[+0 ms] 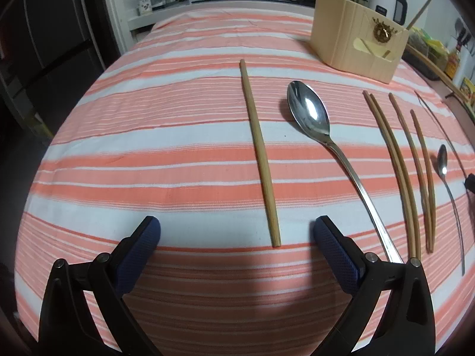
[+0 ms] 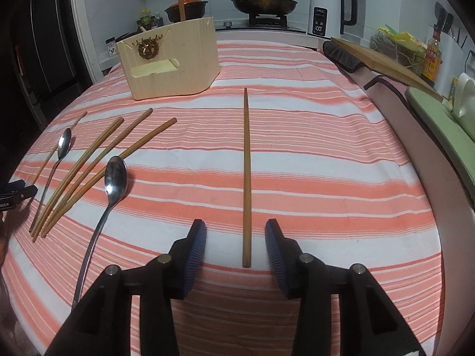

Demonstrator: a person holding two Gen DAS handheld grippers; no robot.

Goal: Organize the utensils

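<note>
Striped orange-and-white cloth [image 1: 148, 160] covers the tabletop; a stove with pans [image 2: 264, 3] and a kettle [image 2: 323, 9] stand beyond its far edge. Both the left gripper [image 1: 236, 231] and right gripper [image 2: 236, 237] gape empty over single chopsticks [image 1: 259, 154]; the utensil holder [image 1: 356, 41] sits near the far edge.

Tablecloth [image 1: 148, 160]: salmon-orange and white stripes, broad bands broken by thin pinstripes. Loose chopstick [image 1: 259, 154]: pale tan wood; the grouped chopsticks [image 1: 394, 160] darker brown. Large spoon [image 1: 310, 112] and small spoon [image 1: 442, 160]: polished silver, bright glare on the bowls. Utensil holder [image 2: 175, 65]: cream-beige with fine vertical ribbing, gold and dark ornament on its face. Left gripper [image 1: 236, 225] and right gripper [image 2: 236, 228]: black frames, dark blue textured pads. Kettle [image 2: 322, 9]: white body, black handle.
</note>
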